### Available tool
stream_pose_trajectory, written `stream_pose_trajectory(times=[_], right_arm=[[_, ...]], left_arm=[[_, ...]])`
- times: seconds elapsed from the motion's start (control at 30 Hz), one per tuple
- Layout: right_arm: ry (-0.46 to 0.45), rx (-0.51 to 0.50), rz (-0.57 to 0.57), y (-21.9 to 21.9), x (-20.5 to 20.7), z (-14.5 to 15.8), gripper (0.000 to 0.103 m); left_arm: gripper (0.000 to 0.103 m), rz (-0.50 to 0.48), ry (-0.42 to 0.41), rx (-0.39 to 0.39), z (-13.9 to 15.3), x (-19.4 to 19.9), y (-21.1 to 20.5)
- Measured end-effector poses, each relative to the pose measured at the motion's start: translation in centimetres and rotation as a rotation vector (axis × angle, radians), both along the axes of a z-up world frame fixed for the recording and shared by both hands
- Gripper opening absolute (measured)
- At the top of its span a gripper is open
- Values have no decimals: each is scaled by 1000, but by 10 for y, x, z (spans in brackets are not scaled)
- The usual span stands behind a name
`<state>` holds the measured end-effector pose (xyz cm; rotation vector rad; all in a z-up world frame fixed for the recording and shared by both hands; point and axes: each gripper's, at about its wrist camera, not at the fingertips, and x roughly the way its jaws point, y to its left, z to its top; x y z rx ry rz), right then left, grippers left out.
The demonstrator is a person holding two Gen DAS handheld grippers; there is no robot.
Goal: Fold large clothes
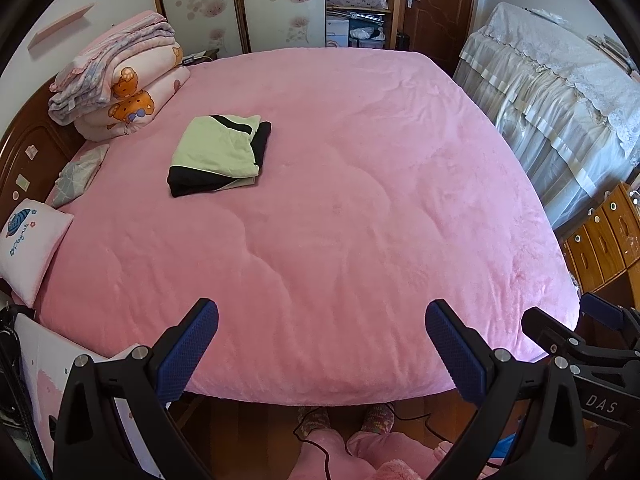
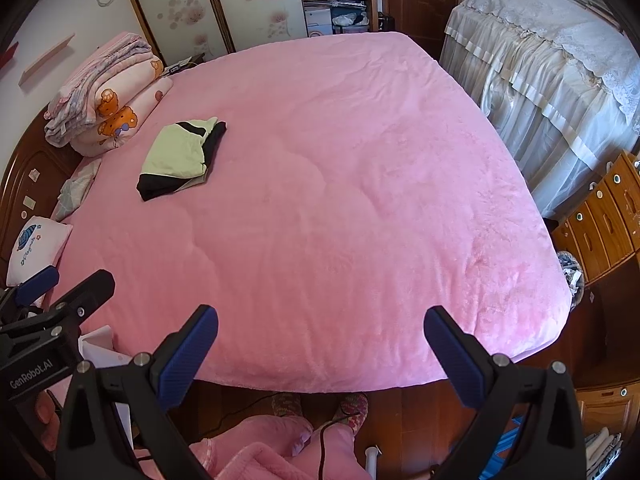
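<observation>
A folded green-and-black garment lies flat on the pink bed, toward its far left. My left gripper hangs open over the bed's near edge, nothing between its blue pads. My right gripper is also open and empty at the near edge, well short of the garment. In the left wrist view the right gripper shows at the lower right; in the right wrist view the left gripper shows at the lower left.
Folded quilts are stacked at the bed's far left corner, with a white pillow and a small grey one along the headboard. A lace-covered cabinet and wooden drawers stand on the right. A person's pink-clad legs stand at the foot.
</observation>
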<state>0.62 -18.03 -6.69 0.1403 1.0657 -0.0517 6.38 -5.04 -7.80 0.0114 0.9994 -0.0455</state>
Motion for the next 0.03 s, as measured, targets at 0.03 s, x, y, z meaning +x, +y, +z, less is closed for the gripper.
stream_pose_trajectory(times=[0.03], right_arm=[[1,-1,0,0,0,0,103]], left_arm=[[103,-1,0,-1,0,0,0]])
